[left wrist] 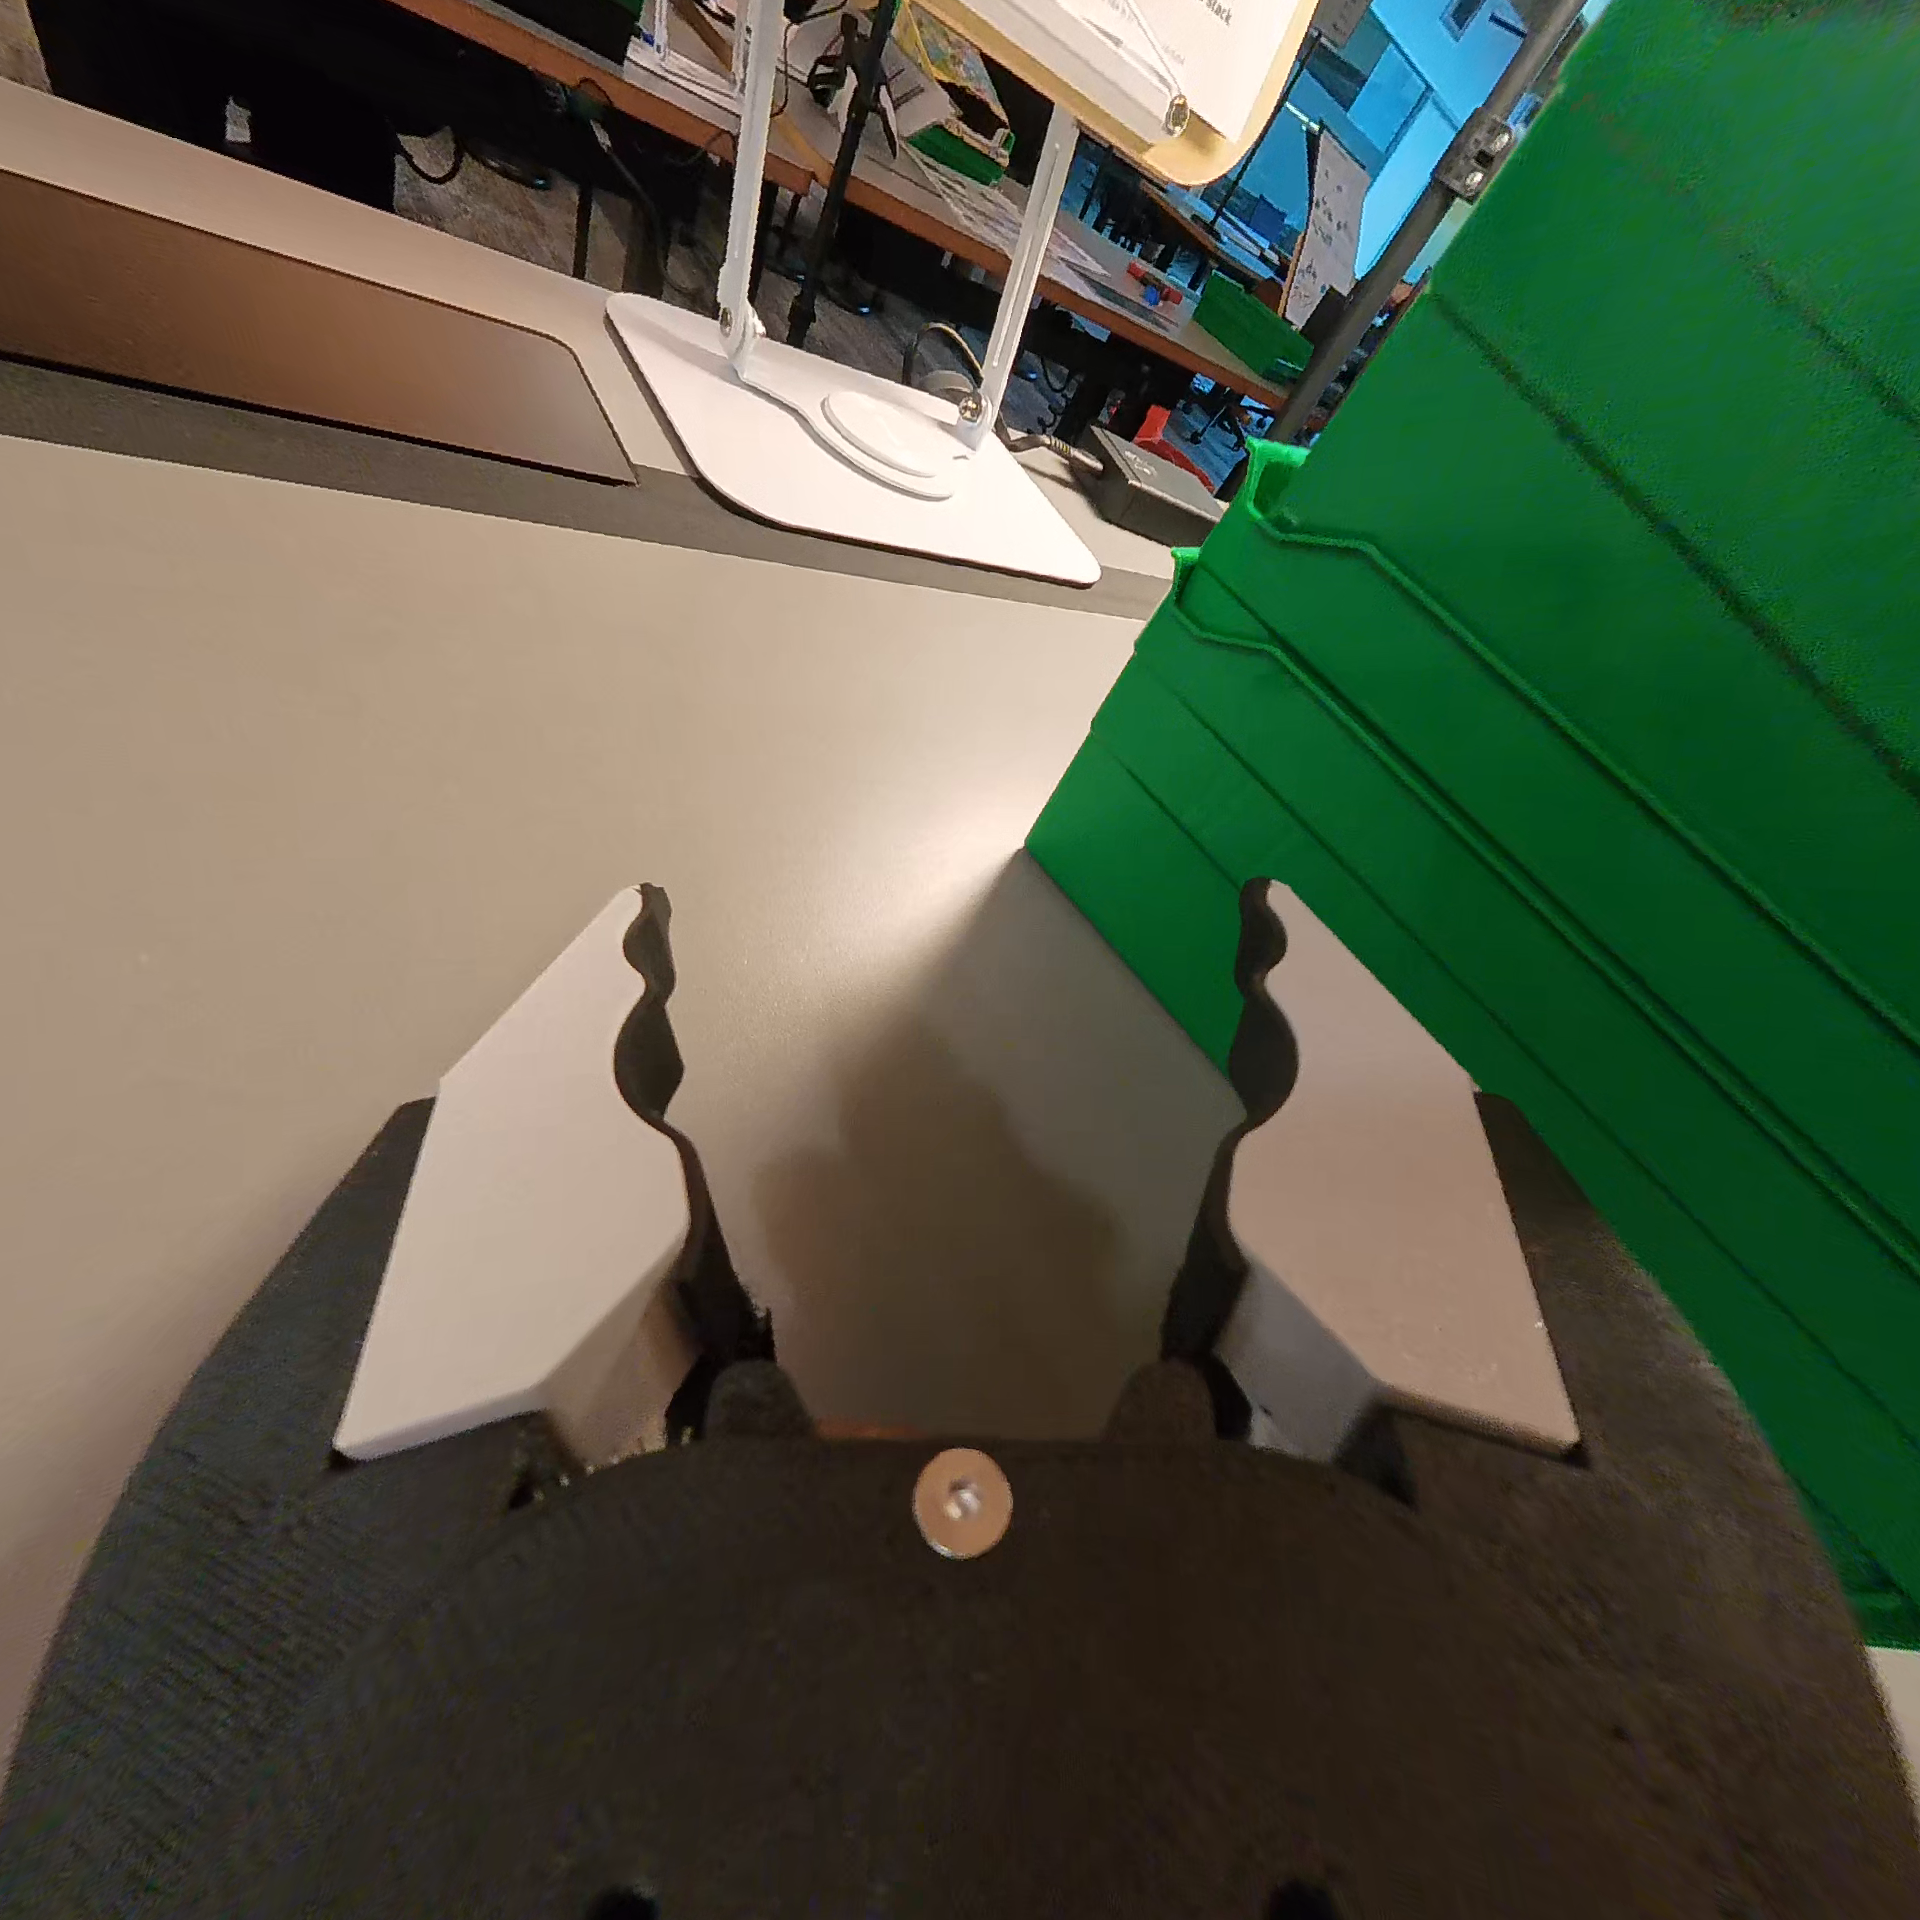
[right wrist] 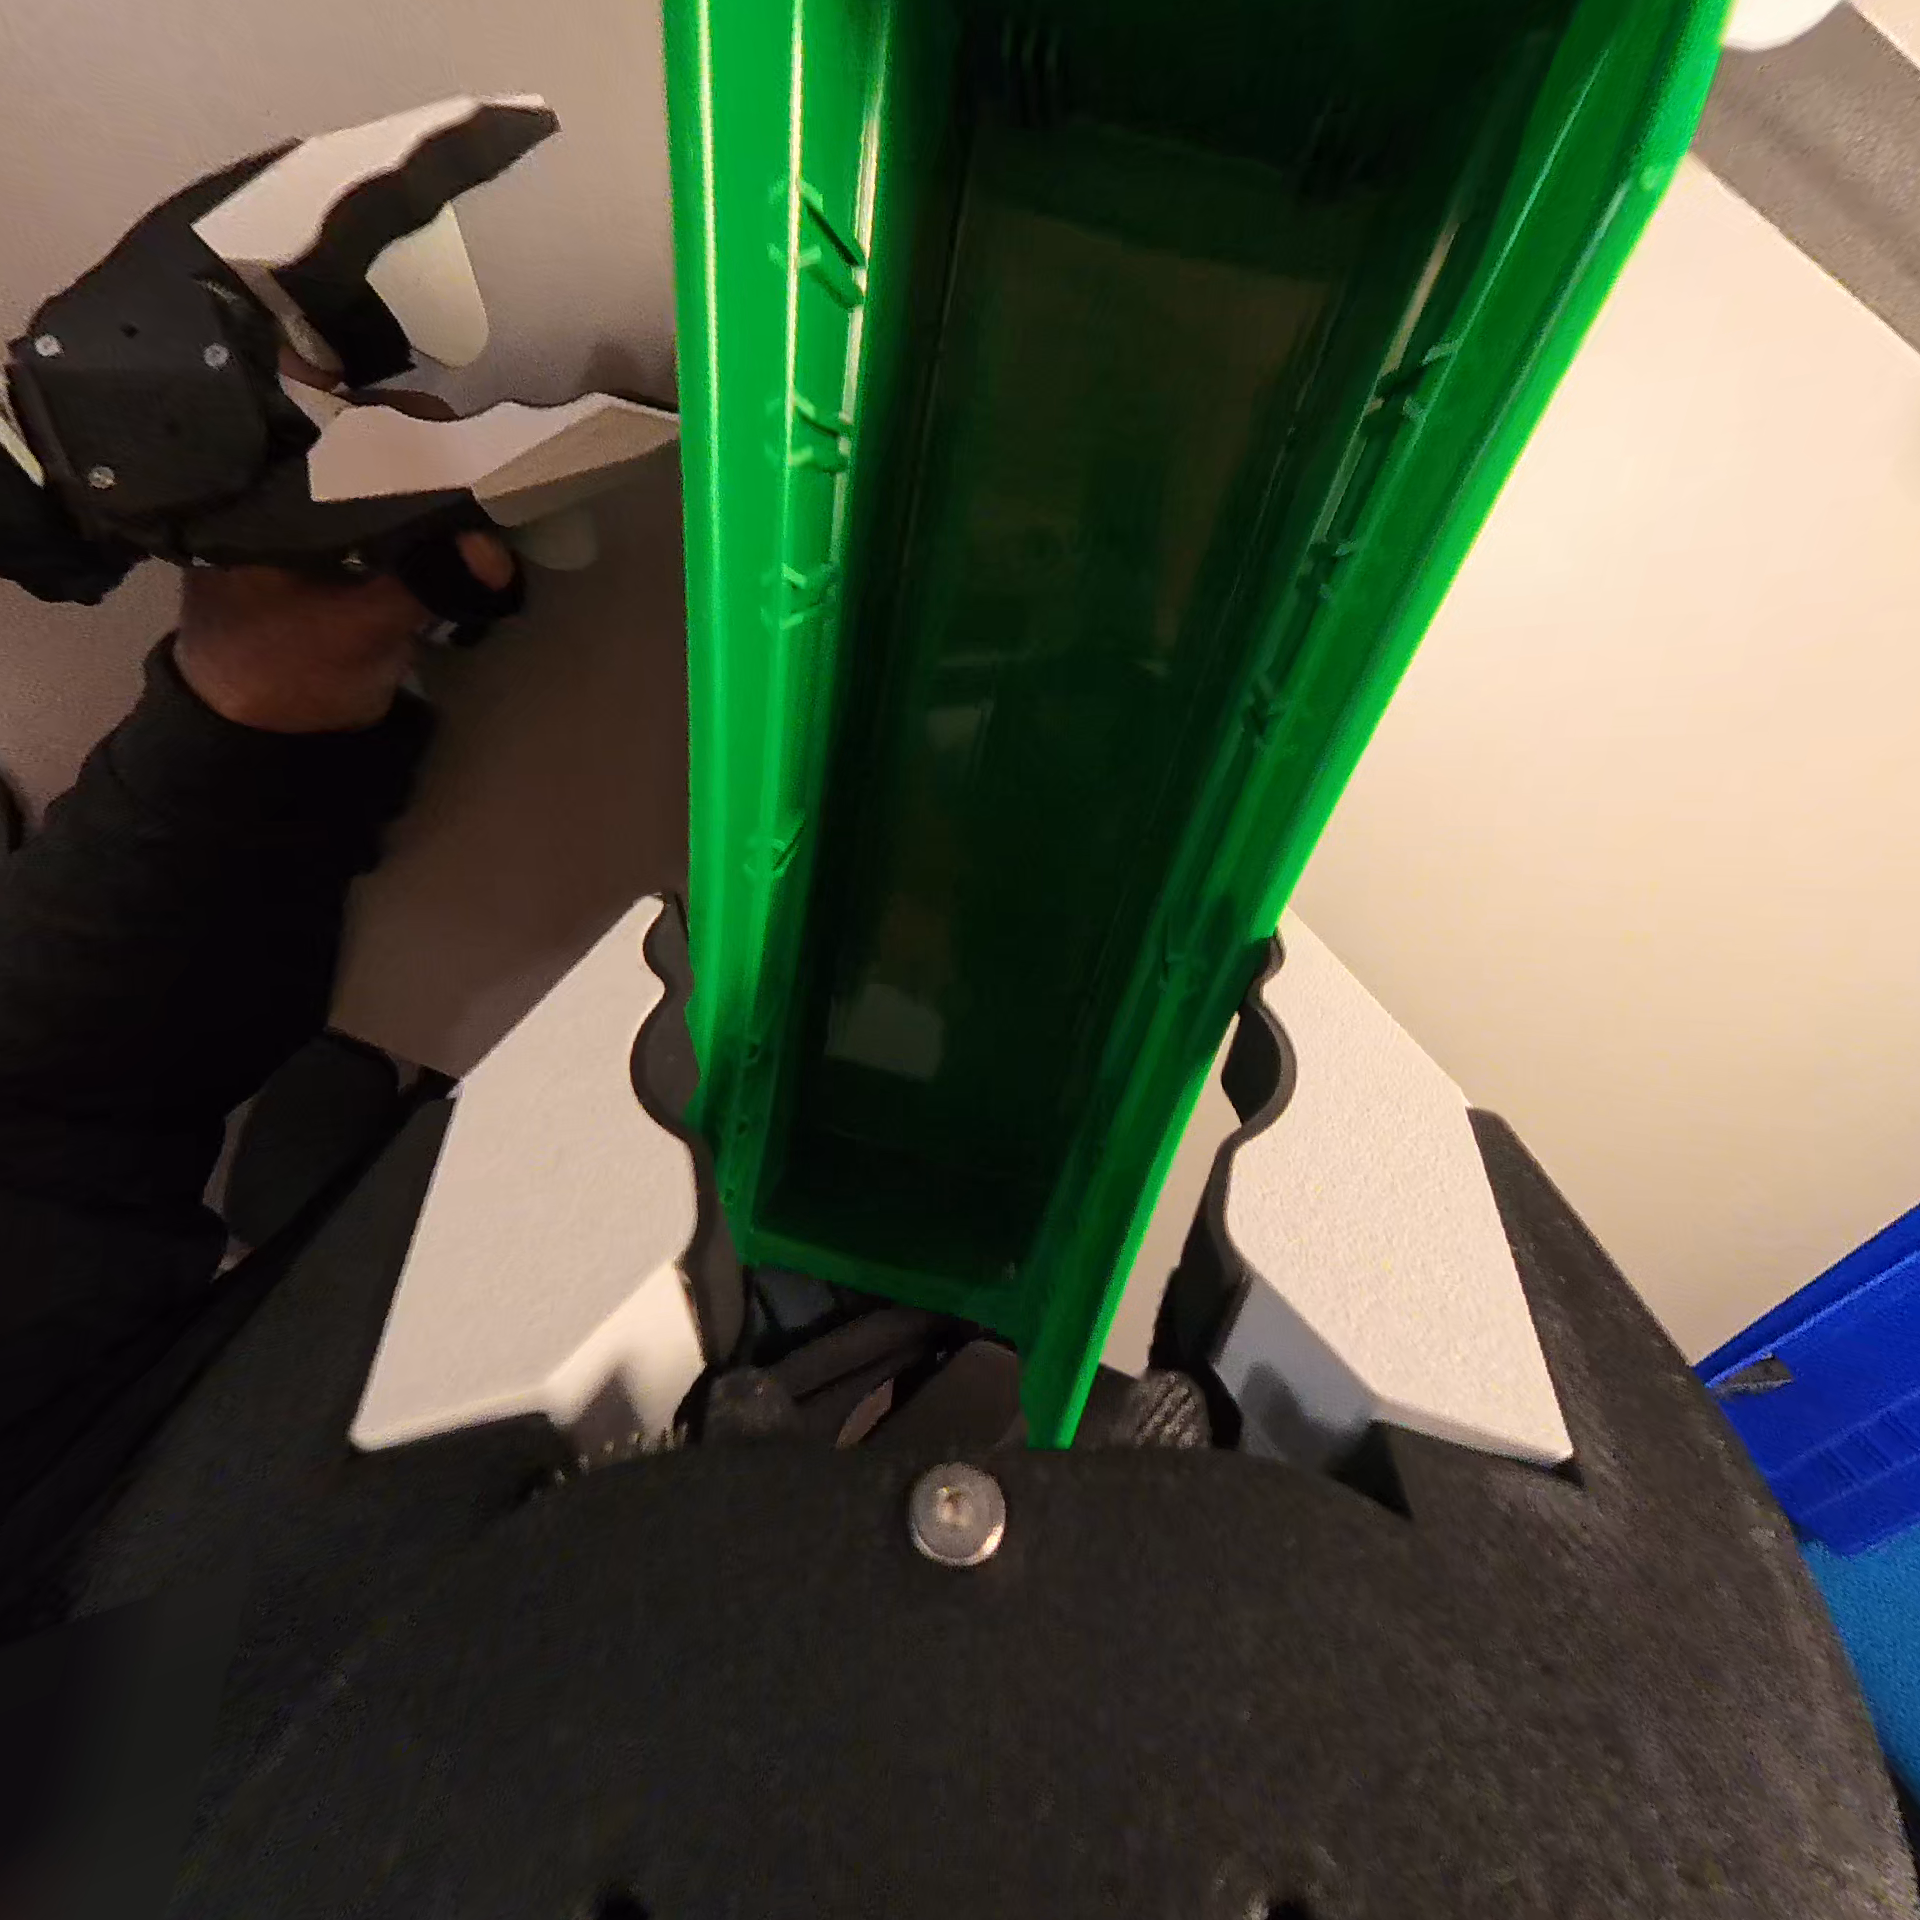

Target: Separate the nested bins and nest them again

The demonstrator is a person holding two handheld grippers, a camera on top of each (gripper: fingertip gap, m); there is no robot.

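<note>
The green bins [left wrist: 1538, 727] are nested in a stack, their stepped rims showing one under another along the side. In the left wrist view the stack stands tilted on the desk [left wrist: 520, 779] ahead and to the right of the left tongs [left wrist: 956, 894]; its lowest corner meets the desk just ahead of the right fingertip. The left tongs are spread wide with nothing but bare desk between the fingers [left wrist: 649, 997], and neither pad touches the green plastic.

In the right wrist view a green bin [right wrist: 1039, 623] runs lengthwise straight out from the right tongs [right wrist: 961, 925], its open cavity facing the camera and its near end deep in the throat of the tongs. These tongs stand wide, closed across the width of the bin: the left pad [right wrist: 665, 1039] lies against the bin's left wall and the right pad [right wrist: 1257, 1029] against its right rim.

To the left of the right tongs and farther out, the left tongs [right wrist: 499, 270] show spread beside the bin's outer wall, gripped by a hand [right wrist: 281, 644] in a black sleeve. A blue bin [right wrist: 1839, 1403] sits just to the right of the right tongs. Beyond the left tongs stands a white stand [left wrist: 852, 457] on the desk.
</note>
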